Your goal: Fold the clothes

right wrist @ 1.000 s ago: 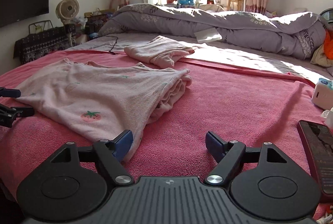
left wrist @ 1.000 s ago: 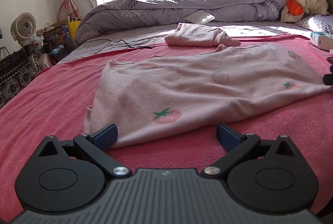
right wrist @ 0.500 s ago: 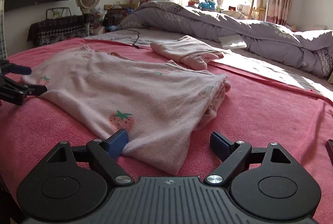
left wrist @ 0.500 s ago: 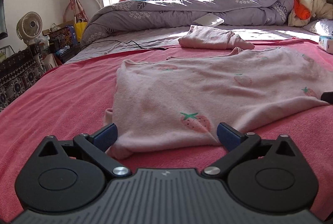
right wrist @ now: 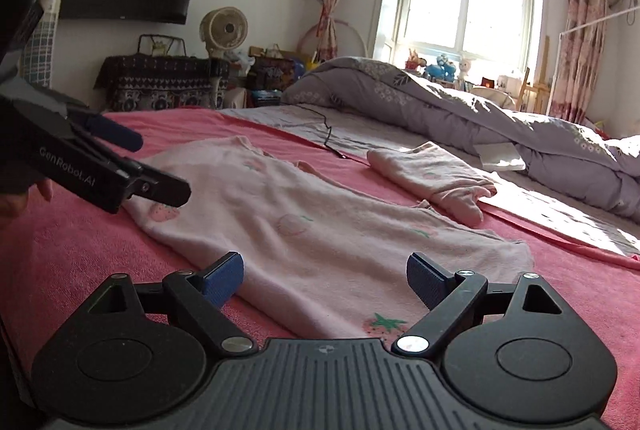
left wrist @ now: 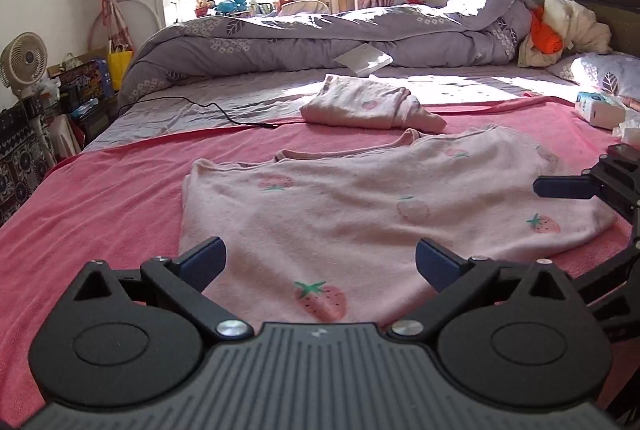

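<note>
A pink blanket [left wrist: 100, 198] covered the bed in a sunlit bedroom. The strawberry-print shirt [left wrist: 360, 214] lay flat, long axis across the near edge, neckline toward the grey duvet [left wrist: 320, 38]. Left gripper [left wrist: 320, 262] and right gripper [right wrist: 324, 276] were both spread apart, empty.

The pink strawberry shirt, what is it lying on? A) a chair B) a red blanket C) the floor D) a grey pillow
B: the shirt lies spread out flat on the red blanket that covers the bed, with both open grippers, left and right, hovering at its near edge.
</note>
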